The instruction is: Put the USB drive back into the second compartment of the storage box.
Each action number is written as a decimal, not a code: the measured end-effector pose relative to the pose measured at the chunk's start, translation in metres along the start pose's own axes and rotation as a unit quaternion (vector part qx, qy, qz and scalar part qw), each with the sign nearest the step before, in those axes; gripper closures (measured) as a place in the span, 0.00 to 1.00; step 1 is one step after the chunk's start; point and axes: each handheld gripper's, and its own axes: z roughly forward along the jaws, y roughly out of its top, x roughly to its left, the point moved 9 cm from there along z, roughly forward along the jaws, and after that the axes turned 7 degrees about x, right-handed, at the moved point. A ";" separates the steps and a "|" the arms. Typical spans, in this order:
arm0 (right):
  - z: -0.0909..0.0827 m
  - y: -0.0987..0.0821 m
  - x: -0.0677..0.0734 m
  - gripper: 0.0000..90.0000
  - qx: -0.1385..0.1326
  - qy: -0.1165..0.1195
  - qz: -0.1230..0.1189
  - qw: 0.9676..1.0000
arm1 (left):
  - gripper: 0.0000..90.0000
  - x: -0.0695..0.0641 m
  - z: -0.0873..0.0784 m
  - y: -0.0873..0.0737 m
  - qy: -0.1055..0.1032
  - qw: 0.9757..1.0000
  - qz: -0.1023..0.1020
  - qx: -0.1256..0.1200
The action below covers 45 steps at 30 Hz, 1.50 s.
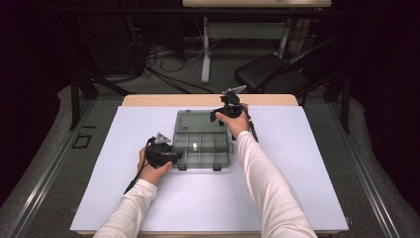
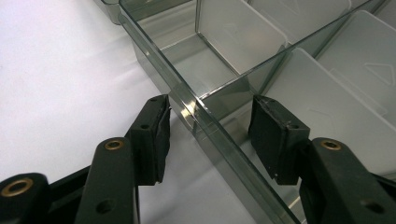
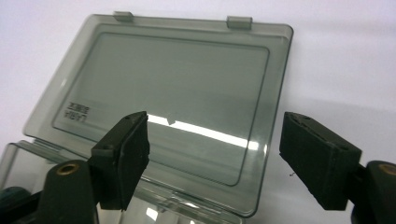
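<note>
A clear plastic box sits open mid-table on the white mat, its lid laid flat behind it. The left gripper straddles the box's side wall — jaws parted, pads not touching it. The right gripper hovers over the lid, jaws wide — nothing held.

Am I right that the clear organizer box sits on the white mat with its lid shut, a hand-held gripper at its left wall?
Not quite: the lid is open, lying back flat on the mat, as the right gripper view shows. The rest holds: the left hand-held gripper straddles the left wall of the box.
</note>
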 end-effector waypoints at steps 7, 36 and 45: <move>0.011 -0.004 -0.007 0.29 0.007 -0.003 0.016 1.000 | 0.54 0.000 0.000 0.000 0.000 1.000 0.002 -0.001; 0.035 -0.020 -0.008 0.29 0.036 0.009 0.022 0.999 | 0.54 0.001 0.000 0.000 -0.001 1.000 0.000 -0.003; 0.034 -0.020 -0.008 0.31 0.034 0.011 0.023 0.999 | 0.54 0.000 0.000 0.000 -0.001 1.000 -0.002 -0.004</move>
